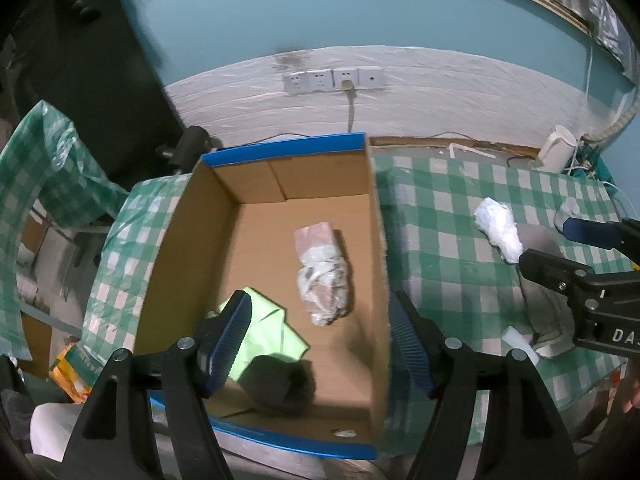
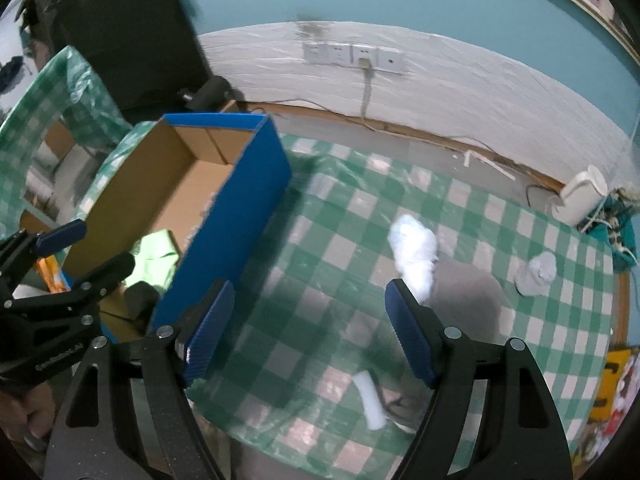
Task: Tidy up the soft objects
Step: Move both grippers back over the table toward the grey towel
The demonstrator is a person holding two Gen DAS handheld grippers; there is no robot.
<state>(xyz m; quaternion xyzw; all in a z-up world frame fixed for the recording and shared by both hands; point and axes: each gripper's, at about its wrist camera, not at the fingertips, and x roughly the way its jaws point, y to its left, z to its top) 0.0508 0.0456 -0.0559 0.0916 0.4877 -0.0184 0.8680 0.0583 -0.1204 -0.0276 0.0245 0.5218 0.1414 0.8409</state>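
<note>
I hold a gripper in each hand above a desk [image 2: 320, 240] covered with a green and white checked cloth. My left gripper [image 1: 320, 340] hangs over an open cardboard box [image 1: 380, 240] with blue outer walls, which sits at the left end of the desk. Its jaws stand released, with nothing between them. Inside the box lie three soft things: a crumpled whitish bundle wrapped in plastic [image 1: 324, 280] near the middle of the floor, a light green cloth [image 1: 272, 328] at the near left, and a dark rolled sock [image 1: 280, 384] touching the green cloth at the near end.

My right gripper [image 2: 308, 332] hovers over the cloth just right of the box, its jaws also released and empty. Beyond its right jaw lies a white fluffy wad [image 2: 414, 256], resting against the far edge of a grey cloth [image 2: 468, 304] spread on the desk. A small white tube-like piece [image 2: 370, 400] lies at the near edge of the grey cloth. Further right sits a small pale crumpled lump [image 2: 538, 274], apart from the others. A white kettle [image 2: 580, 196] stands at the far right corner by the wall
</note>
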